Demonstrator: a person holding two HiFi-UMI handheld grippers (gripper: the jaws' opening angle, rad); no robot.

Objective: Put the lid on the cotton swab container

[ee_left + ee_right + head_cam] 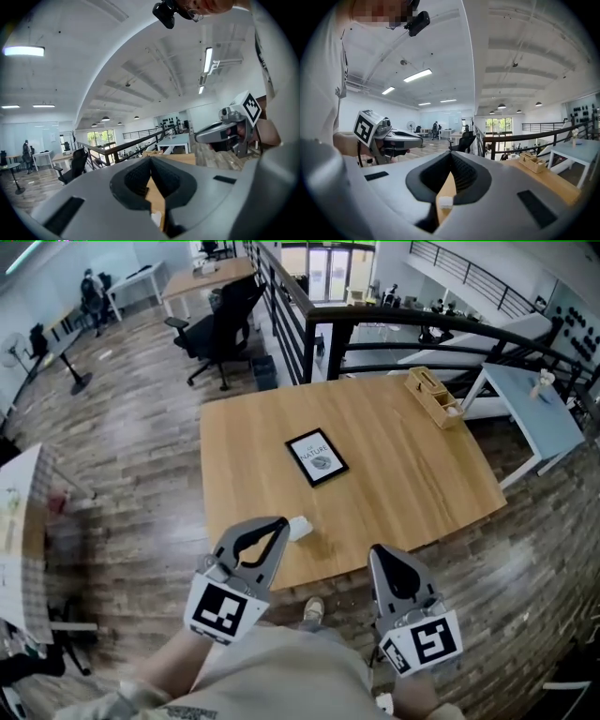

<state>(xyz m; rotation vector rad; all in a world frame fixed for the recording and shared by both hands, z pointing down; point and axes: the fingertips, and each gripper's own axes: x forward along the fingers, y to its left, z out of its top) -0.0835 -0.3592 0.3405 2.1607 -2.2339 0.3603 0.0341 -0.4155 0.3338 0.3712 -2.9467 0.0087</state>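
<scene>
- Table [412, 493]: pale wood, mostly bare. On it are a framed print [317, 457] near the middle and a wooden box [436, 395] at the far right edge.
- Cotton swab container [298, 528]: a small white piece near the table's front edge, just beside the tip of the left gripper [279, 524]. We cannot tell whether they touch.
- Lid: we cannot make out a separate lid in any view. The white piece is too small to tell if it is the body, the lid or both.
- Left gripper: fingers brought together at the tips with nothing between them. In the left gripper view the white piece shows through the gap below the tips, on the table, not held.
- Right gripper [378, 552]: fingers likewise together at the tips and empty, held off the table's front edge, apart from the container.
- Handling, our judgement: the container is probably thin plastic, light and smooth. It is likely to skid or tip if nudged, and it could flex or pop out under a hard squeeze.
- Where to grip, our judgement: take the body low across its sides with one gripper to steady it, and hold the lid by its rim edges with the other. Use light pressure and lower it square so it seats evenly.
- Both pairs of fingers must be parted before any grasp.
</scene>
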